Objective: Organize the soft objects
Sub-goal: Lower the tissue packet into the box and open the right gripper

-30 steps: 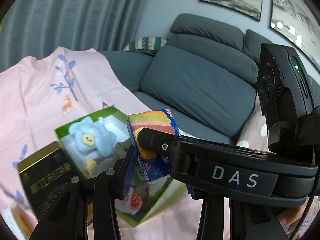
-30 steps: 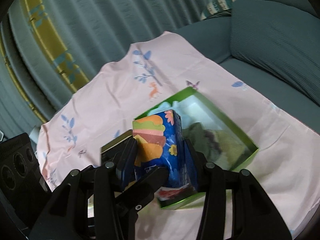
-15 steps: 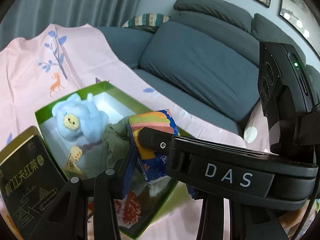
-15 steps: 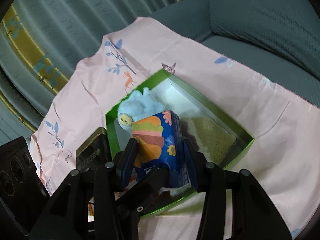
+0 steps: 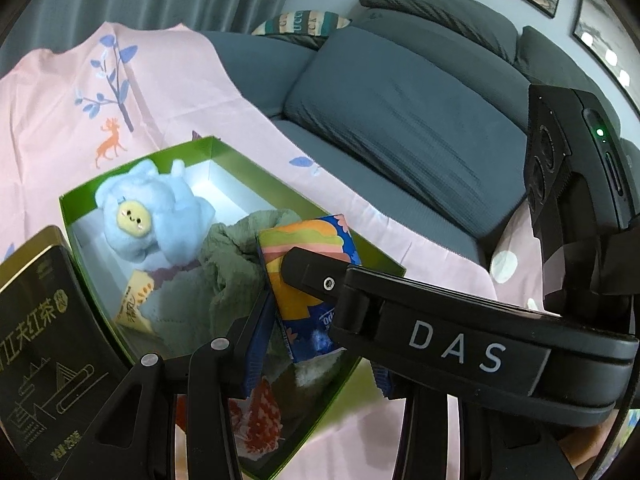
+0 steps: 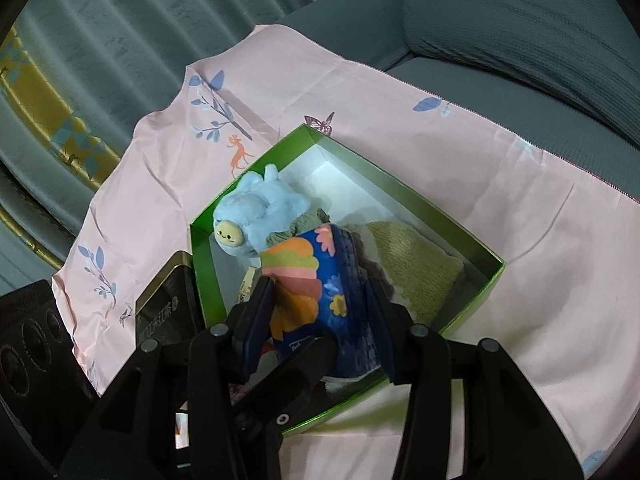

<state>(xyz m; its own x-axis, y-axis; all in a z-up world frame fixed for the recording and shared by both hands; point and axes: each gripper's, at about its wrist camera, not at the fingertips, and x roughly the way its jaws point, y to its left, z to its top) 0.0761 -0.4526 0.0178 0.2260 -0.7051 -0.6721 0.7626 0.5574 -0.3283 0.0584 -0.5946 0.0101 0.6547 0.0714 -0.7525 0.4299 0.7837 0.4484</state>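
1. Left wrist view: one green box lies on a pink sheet spread over a grey sofa. In the box are one blue plush toy, one green cloth and one red-and-white knitted piece at the near end. One dark tea tin lies just left of the box.
2. One colourful tissue pack hangs over the near half of the box, its long axis roughly upright and tilted. The left gripper has it between its jaws, partly open; only the left pad shows, and it lies against the pack's side. A finger of the right gripper crosses in front.
3. Against a second ago, the box fills more of the view and the pack sits lower over it.
4. Right wrist view: the same single box, toy, tin and pack, plus one tan knitted cloth at the box's right end.
5. The right gripper clamps the pack's two sides at part opening; the pack's long axis runs away from the camera.
6. Here too the box has come nearer than before.
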